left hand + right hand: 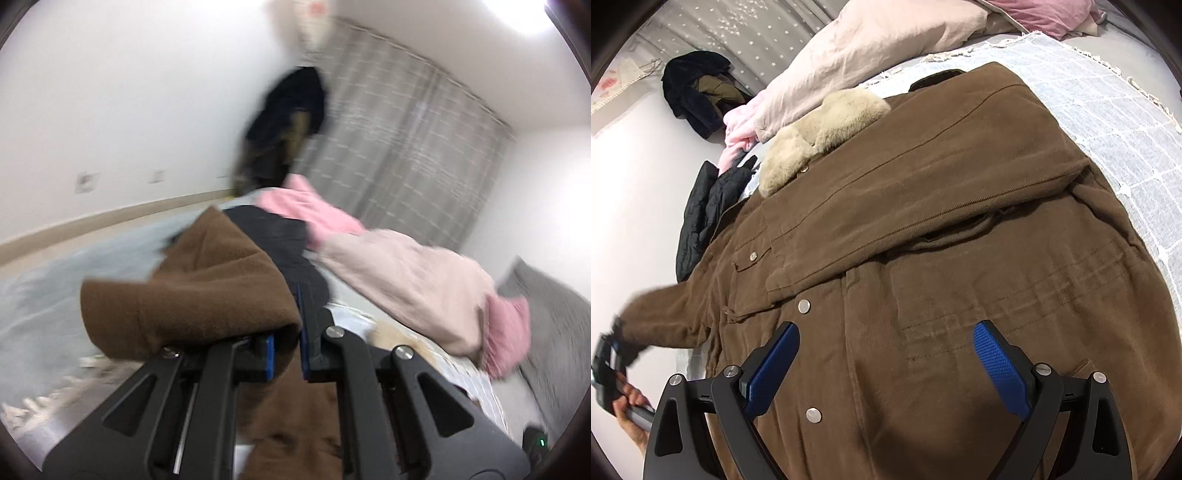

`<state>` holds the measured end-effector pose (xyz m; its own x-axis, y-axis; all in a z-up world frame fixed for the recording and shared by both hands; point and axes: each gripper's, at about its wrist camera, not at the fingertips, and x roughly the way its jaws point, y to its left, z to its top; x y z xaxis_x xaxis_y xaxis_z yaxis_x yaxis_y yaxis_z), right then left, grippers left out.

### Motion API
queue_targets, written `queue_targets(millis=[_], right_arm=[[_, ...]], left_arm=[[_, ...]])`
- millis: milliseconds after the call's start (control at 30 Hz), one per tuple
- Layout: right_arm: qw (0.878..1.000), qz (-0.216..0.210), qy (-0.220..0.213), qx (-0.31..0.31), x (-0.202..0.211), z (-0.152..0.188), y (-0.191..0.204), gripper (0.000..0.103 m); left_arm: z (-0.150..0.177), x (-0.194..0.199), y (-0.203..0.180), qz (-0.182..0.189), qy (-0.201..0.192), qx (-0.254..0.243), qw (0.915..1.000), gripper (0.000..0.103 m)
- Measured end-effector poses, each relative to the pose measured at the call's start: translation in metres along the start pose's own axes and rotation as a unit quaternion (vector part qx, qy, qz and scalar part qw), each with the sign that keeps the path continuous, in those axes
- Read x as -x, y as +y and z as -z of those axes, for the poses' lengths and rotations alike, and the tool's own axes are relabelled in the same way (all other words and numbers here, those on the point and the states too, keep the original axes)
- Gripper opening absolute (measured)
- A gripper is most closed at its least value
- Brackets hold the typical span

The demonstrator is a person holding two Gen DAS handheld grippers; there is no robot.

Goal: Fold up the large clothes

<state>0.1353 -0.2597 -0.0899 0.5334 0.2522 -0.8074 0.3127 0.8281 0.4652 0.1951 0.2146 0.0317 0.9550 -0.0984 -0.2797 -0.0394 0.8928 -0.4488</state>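
**One sleeve folded, the other just picked up**

Taking the brown coat as the landmark: it lies spread front-up on the bed, over a pale checked blanket with a fringed edge.

At the coat's left edge, the left gripper is clamped on the cuff of the left sleeve, which is lifted clear of the bed. The cloth looks thick, matte and slightly fuzzy.

Across the coat's chest the other sleeve already lies folded, so I judge one sleeve done, this one to bring over, then the body to fold.

Over the coat's lower front the right gripper hovers with its jaws wide apart, holding nothing. Metal snaps dot the placket.

Above the coat sit a fluffy beige fur collar and a rumpled pink quilt.
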Motion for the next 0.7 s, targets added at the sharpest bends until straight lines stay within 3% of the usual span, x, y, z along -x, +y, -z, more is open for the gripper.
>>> queue_targets(millis=[233, 367, 433, 500, 567, 600, 667, 700], right_arm=[[1.0, -0.011, -0.003, -0.013, 0.001, -0.006, -0.006, 0.096], [1.0, -0.017, -0.005, -0.021, 0.0, -0.009, -0.008, 0.096], [1.0, -0.018, -0.005, -0.022, -0.001, -0.01, -0.009, 0.096], [1.0, -0.021, -0.003, -0.023, -0.004, -0.011, -0.009, 0.096], [0.999, -0.025, -0.001, -0.024, -0.006, -0.013, -0.009, 0.096], [0.999, -0.026, 0.0, -0.024, -0.007, -0.013, -0.009, 0.096], [0.999, -0.03, -0.002, -0.025, -0.007, -0.015, -0.009, 0.096], [0.999, -0.031, -0.004, -0.024, -0.007, -0.015, -0.009, 0.096]], left_arm=[[0.03, -0.027, -0.107, 0.103, 0.061, -0.05, 0.9915, 0.011], [0.067, -0.052, -0.148, 0.131, 0.116, -0.071, 0.982, 0.011], [0.091, -0.062, -0.159, 0.145, 0.16, -0.079, 0.9732, 0.012], [0.13, -0.081, -0.169, 0.164, 0.257, -0.103, 0.9468, 0.023], [0.156, -0.098, -0.173, 0.164, 0.34, -0.12, 0.9184, 0.042], [0.167, -0.103, -0.174, 0.166, 0.372, -0.126, 0.9045, 0.043], [0.175, -0.097, -0.17, 0.176, 0.392, -0.142, 0.8919, 0.047], [0.174, -0.092, -0.168, 0.181, 0.39, -0.15, 0.8904, 0.05]])
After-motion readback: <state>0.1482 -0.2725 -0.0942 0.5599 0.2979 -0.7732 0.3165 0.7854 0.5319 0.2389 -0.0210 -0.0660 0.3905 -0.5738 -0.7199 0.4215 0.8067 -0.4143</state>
